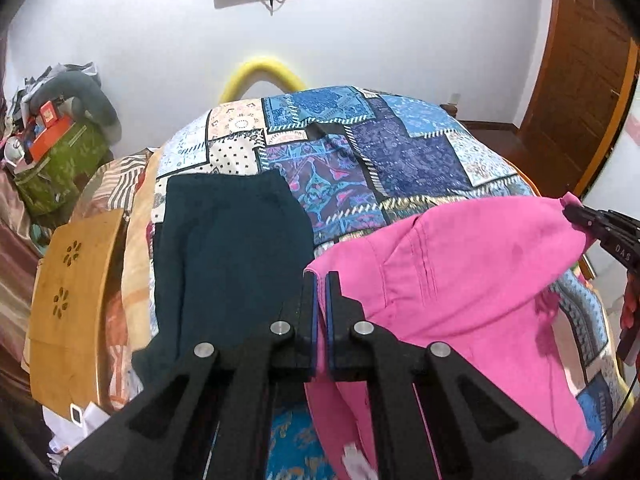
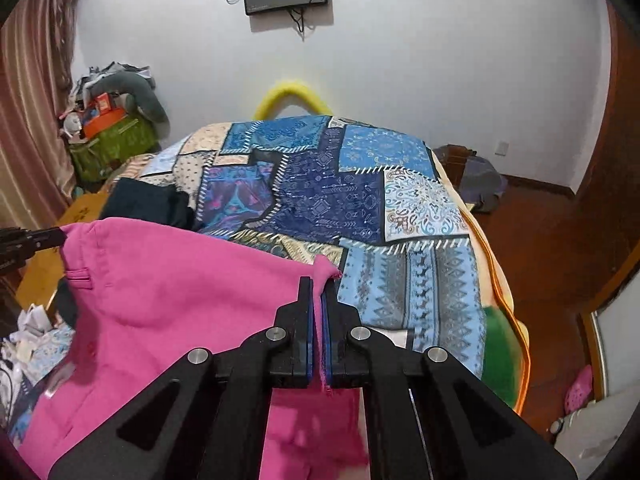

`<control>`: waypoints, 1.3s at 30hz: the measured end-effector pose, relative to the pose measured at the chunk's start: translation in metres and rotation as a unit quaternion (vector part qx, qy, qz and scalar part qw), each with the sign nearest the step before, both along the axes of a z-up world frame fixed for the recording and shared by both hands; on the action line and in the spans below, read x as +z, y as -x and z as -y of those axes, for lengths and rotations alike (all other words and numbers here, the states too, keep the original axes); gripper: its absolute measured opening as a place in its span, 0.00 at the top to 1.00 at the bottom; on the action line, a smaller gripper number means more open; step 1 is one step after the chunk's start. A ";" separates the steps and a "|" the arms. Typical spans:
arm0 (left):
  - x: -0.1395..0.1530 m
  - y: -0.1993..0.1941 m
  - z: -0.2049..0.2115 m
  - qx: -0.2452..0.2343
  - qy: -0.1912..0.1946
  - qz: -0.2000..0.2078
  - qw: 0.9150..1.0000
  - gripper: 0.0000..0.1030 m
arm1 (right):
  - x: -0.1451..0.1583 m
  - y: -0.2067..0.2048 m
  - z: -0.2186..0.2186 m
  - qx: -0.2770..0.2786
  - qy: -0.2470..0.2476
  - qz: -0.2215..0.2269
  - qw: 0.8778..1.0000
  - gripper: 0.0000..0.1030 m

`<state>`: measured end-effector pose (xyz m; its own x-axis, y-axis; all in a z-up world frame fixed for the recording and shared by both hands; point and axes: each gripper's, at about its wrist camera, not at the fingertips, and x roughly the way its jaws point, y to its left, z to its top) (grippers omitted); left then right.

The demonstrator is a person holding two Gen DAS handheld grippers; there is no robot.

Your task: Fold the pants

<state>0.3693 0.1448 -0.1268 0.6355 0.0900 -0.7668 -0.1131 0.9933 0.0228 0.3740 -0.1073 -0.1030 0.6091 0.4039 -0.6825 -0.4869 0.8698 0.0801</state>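
Note:
Pink pants (image 1: 460, 280) hang stretched between both grippers above the patchwork bedspread (image 1: 400, 148). My left gripper (image 1: 321, 280) is shut on one corner of the pants' top edge. My right gripper (image 2: 319, 284) is shut on the other corner, with pink cloth pinched between its pads; it also shows at the right edge of the left wrist view (image 1: 576, 210). In the right wrist view the pants (image 2: 168, 288) spread left to the left gripper (image 2: 60, 236). The lower part of the pants droops out of sight below the grippers.
A dark teal folded garment (image 1: 232, 248) lies on the bed at the left. A wooden lap table (image 1: 68, 304) sits beside it. A green bag with clutter (image 1: 56, 168) stands at the back left. A wooden door (image 1: 580, 80) is at the right.

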 end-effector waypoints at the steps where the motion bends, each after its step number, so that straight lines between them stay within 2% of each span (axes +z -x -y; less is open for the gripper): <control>1: 0.001 0.007 0.003 -0.002 0.000 0.000 1.000 0.97 | 0.000 0.003 0.002 0.000 -0.002 -0.002 1.000 0.97; 13: 0.008 0.096 0.040 -0.042 -0.023 0.020 0.999 0.98 | 0.001 0.073 0.041 0.004 -0.041 -0.013 0.999 0.97; 17: 0.010 0.125 0.047 -0.047 -0.010 0.025 0.999 0.98 | -0.001 0.095 0.047 0.012 -0.048 -0.018 0.999 0.97; 21: 0.003 0.139 0.054 -0.054 -0.015 0.016 0.998 0.98 | -0.007 0.120 0.050 0.025 -0.043 -0.022 0.999 0.97; 24: -0.004 0.136 0.051 -0.050 -0.015 -0.001 0.999 0.97 | -0.018 0.129 0.052 0.027 -0.029 -0.025 0.999 0.97; 26: -0.007 0.130 0.045 -0.045 0.000 -0.014 0.999 0.94 | -0.028 0.133 0.053 0.028 -0.026 -0.036 0.999 0.97; 30: -0.008 0.117 0.035 -0.033 0.027 -0.021 0.999 0.71 | -0.047 0.145 0.054 0.039 -0.022 -0.061 0.997 0.97; 36: -0.006 0.110 0.043 -0.034 0.001 -0.007 0.999 0.48 | -0.070 0.168 0.054 0.061 0.007 -0.077 0.995 0.97; 39: -0.008 0.109 0.048 -0.035 -0.006 -0.005 0.999 0.43 | -0.077 0.176 0.055 0.062 0.022 -0.073 0.995 0.97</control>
